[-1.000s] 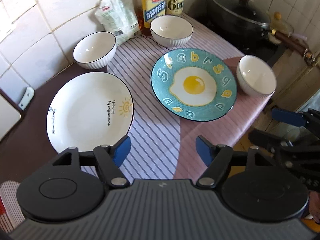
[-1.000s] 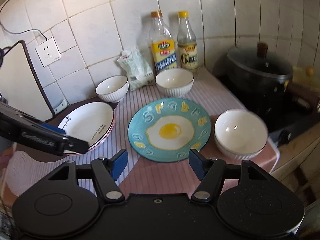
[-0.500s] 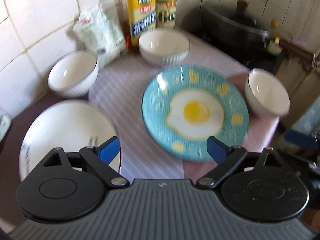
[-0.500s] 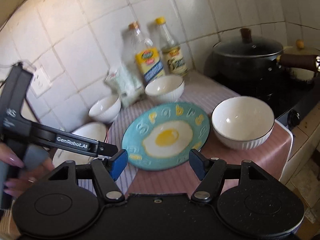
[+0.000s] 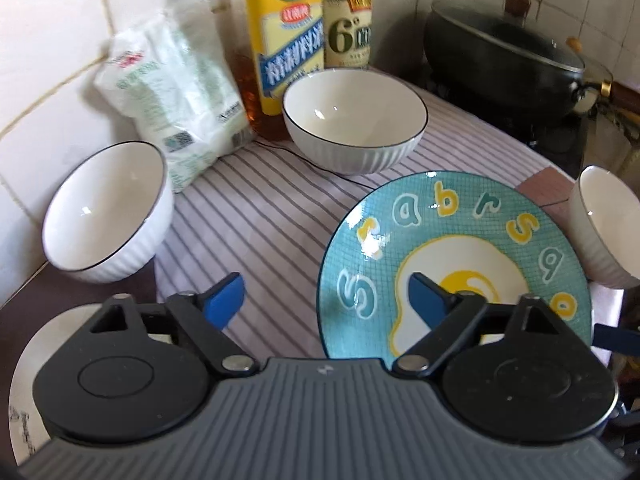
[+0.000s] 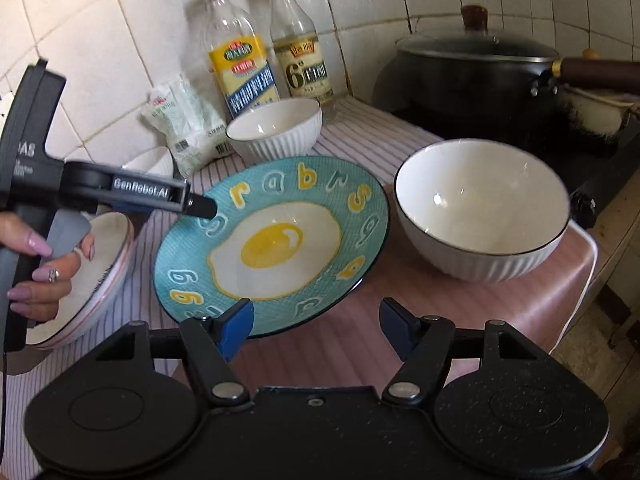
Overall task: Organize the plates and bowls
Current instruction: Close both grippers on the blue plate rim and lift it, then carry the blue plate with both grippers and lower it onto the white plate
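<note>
Glazed, slick, chippable egg plate (image 6: pixel 276 240) mid-frame, probably best pinched at its raised near rim, both grippers' fingers (image 6: pixel 236 322) apart and empty, left closing, right opening.

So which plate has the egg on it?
The blue plate in the middle, with a fried egg and letters. The white plate beside it has no egg.

The teal fried-egg plate (image 6: pixel 276 240) carries raised letters around its rim, among them "r a b r s". The clear bottle's label (image 5: pixel 348 40) shows a big "6°". The left gripper's (image 6: pixel 200 206) arm reads "GenRobot.AI".
</note>
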Tool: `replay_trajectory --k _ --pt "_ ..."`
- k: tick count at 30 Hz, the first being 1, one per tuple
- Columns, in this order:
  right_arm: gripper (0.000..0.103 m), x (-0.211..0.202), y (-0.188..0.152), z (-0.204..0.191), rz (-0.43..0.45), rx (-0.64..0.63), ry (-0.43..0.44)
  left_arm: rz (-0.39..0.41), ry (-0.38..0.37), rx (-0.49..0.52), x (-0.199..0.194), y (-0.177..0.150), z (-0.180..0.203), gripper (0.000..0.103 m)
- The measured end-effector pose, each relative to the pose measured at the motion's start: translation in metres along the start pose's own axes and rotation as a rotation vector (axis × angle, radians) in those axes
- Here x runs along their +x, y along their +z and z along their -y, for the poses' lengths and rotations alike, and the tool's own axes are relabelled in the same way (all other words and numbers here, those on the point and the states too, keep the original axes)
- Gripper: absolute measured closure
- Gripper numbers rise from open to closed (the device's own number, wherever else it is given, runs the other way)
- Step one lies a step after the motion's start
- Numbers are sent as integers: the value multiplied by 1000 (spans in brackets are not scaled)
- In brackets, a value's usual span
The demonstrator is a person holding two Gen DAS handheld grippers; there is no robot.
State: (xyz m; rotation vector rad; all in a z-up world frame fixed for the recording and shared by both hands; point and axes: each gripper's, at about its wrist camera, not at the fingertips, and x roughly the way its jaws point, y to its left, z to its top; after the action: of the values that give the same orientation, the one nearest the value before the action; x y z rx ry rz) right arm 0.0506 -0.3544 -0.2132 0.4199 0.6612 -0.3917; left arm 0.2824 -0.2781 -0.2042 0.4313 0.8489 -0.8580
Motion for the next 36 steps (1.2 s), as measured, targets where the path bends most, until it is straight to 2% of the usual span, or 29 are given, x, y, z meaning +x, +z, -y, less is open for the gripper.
replay_trajectory --k 2,4,7,9,12,17,18,19,20,22,24,25,27,28,30,32,36 --pt "19 7 1 2 -16 31 -6 -46 -14 -6 8 5 -1 27" --pt "19 14 2 4 -47 74 0 -48 6 -29 11 6 -1 30" --pt "19 13 2 6 -19 115 -6 -58 -29 -43 17 7 -4 33" --pt "19 15 1 6 -11 119 -9 -76 -12 -26 22 7 -4 40" --pt "19 15 -1 6 19 131 -1 -58 -49 -31 21 8 -7 52" --pt "18 18 -1 8 64 183 2 -58 -103 -72 27 8 -14 55" --pt "18 19 0 8 66 200 6 -57 -115 -75 27 8 -14 61" --pt "18 20 1 9 68 210 8 -60 -137 -81 26 9 -15 72" --pt "18 21 1 9 70 214 11 -71 -152 -99 26 10 -16 72" --pt "21 22 2 8 73 217 15 -92 -164 -139 28 13 -21 75" --pt "31 23 3 8 70 221 12 -104 -179 -163 29 14 -25 77" --pt "32 24 4 8 61 224 14 -106 -192 -169 29 13 -28 79" --pt "44 24 8 7 21 212 10 -108 -215 -187 29 10 -32 80" --pt "45 24 10 7 1 213 24 -109 -219 -193 29 10 -33 80" --pt "57 23 10 8 -8 208 11 -104 -217 -204 28 8 -33 80" --pt "61 22 8 9 -6 186 7 -107 -209 -219 28 8 -32 79" --pt "65 22 4 22 19 228 62 -106 -180 -178 27 9 -24 76"
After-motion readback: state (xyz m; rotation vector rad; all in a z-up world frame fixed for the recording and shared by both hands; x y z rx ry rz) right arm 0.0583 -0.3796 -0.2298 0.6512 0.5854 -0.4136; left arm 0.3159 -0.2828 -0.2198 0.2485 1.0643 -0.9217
